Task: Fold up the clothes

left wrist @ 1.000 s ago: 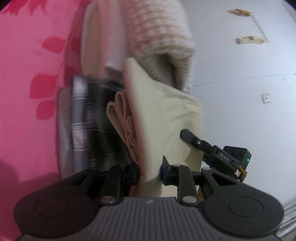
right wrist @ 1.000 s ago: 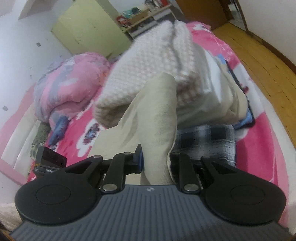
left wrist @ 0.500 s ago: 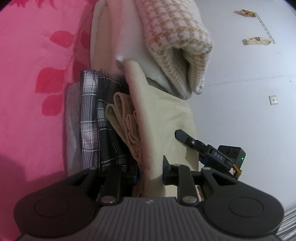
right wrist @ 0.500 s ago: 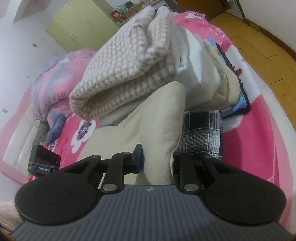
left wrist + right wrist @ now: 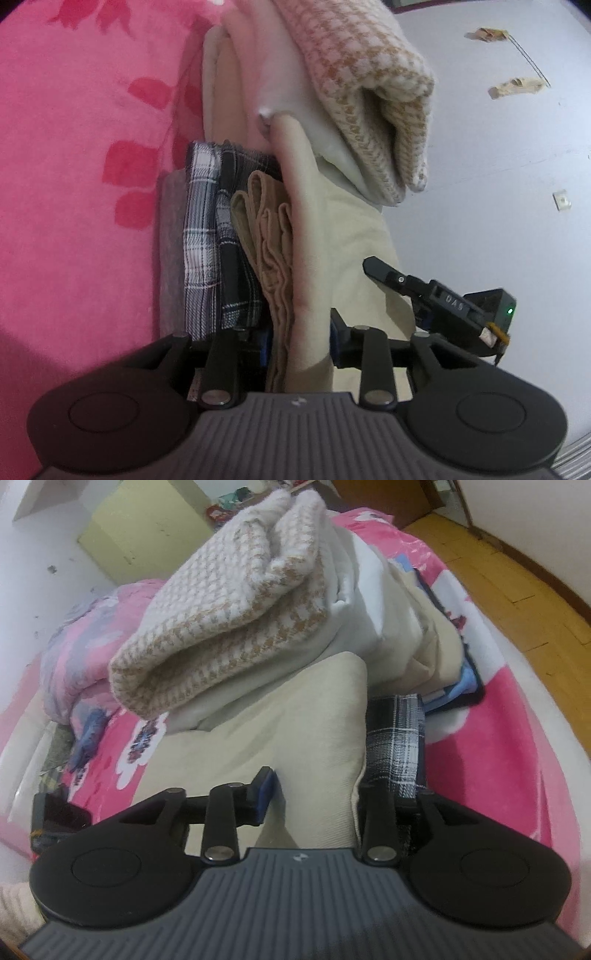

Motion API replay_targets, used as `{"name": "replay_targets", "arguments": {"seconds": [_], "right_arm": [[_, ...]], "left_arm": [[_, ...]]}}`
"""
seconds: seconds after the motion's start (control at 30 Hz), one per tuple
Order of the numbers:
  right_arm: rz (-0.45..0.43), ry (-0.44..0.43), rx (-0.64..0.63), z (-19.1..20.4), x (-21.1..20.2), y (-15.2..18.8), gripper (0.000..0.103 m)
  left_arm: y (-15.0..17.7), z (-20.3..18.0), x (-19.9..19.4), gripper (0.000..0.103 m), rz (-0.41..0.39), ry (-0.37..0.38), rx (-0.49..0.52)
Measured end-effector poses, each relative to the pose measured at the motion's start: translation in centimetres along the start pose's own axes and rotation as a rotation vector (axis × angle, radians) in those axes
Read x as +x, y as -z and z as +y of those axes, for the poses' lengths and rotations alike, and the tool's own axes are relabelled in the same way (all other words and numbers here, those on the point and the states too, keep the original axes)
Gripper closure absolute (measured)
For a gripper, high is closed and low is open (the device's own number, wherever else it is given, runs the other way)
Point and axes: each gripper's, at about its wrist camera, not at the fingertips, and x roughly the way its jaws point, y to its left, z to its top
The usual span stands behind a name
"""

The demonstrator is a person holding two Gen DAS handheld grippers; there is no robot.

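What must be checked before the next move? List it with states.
1. Left gripper clamps the folded beige cloth: ok.
2. Right gripper clamps the same cloth: ok.
3. Houndstooth knit sweater sits level on the stack: not ok, it leans.
4. Black-and-white plaid garment sits under the beige cloth: ok.
5. Pink floral blanket has free space beside the stack: ok.

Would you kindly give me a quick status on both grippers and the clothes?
Left gripper shut on beige garment. Right gripper shut on same garment, opposite side. Houndstooth knit folded on top of stack; plaid shirt underneath. Nothing in the way.
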Motion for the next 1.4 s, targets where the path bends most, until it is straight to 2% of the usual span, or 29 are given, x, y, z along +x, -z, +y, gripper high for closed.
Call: {"name": "replay_targets", "arguments": {"seconds": [0.1, 0.13, 0.17, 0.2, 0.27, 0.3, 0.33, 0.37, 0.47, 0.57, 0.67, 0.8, 0.83, 0.93, 1.0, 1.03, 1.23, 1.33, 1.4], "right_arm": [[-0.055, 0.099, 0.000, 0.8, -1.6, -0.2, 0.053], [-0.089, 0.147, -0.010, 1.3, -2.5, -0.2, 0.046], [-0.133, 0.192, -0.025, 1.8, -3.6, -0.4, 0.044], [-0.174, 0.224, -0.042, 2.3, -4.6, -0.4, 0.044], [-0.239, 0.228, -0.096, 3.6, -6.0, -0.6, 0.047], [-0.264, 0.252, -0.141, 4.7, -6.2, -0.6, 0.050], [-0.282, 0.273, -0.181, 5.6, -6.3, -0.6, 0.059], [-0.276, 0.287, -0.211, 6.3, -5.9, -0.8, 0.068], [-0.229, 0.287, -0.276, 7.4, -3.2, -1.4, 0.074], [-0.152, 0.311, -0.314, 7.2, 0.2, -1.7, 0.076], [-0.070, 0.350, -0.296, 5.1, 3.1, -1.7, 0.079], [-0.062, 0.336, -0.289, 4.4, 3.6, -1.8, 0.079], [-0.072, 0.334, -0.291, 4.6, 3.4, -1.5, 0.079], [-0.170, 0.335, -0.320, 6.6, 0.0, 1.3, 0.079], [-0.236, 0.335, -0.339, 8.0, -2.2, 3.2, 0.076], [-0.268, 0.335, -0.348, 8.6, -3.4, 4.2, 0.076], [-0.466, 0.334, -0.403, 12.7, -10.1, 9.9, 0.075], [-0.561, 0.335, -0.428, 14.5, -12.9, 12.7, 0.072], [-0.600, 0.357, -0.433, 14.2, -11.4, 14.4, 0.069]], "left_arm": [[-0.1, -0.5, -1.4, 0.069, -0.030, -0.025, 0.036], [-0.1, -1.1, -2.4, 0.068, -0.068, -0.050, 0.080], [0.0, -1.9, -3.5, 0.064, -0.124, -0.089, 0.143], [0.2, -2.9, -4.4, 0.064, -0.196, -0.130, 0.226], [0.9, -5.2, -5.7, 0.063, -0.342, -0.221, 0.418], [1.0, -6.4, -5.3, 0.063, -0.368, -0.248, 0.495], [1.0, -7.6, -4.7, 0.063, -0.380, -0.269, 0.562], [0.8, -8.3, -3.9, 0.063, -0.372, -0.265, 0.591], [0.6, -8.1, -2.6, 0.062, -0.321, -0.263, 0.612], [0.1, -6.9, 1.0, 0.066, -0.209, -0.363, 0.604], [0.9, -5.5, 1.0, 0.066, -0.210, -0.360, 0.601], [0.1, -4.4, 1.5, 0.064, -0.203, -0.335, 0.551], [0.3, -4.6, 1.1, 0.064, -0.200, -0.321, 0.569], [1.6, -5.9, -0.7, 0.062, -0.193, -0.275, 0.654], [2.5, -6.8, -2.0, 0.051, -0.188, -0.243, 0.710], [3.0, -7.3, -2.6, 0.049, -0.185, -0.227, 0.738], [5.7, -9.9, -6.3, 0.045, -0.169, -0.131, 0.906], [8.7, -10.0, -5.0, 0.043, -0.110, -0.153, 1.034], [10.5, -9.6, -4.2, 0.042, -0.084, -0.174, 1.102]]}}
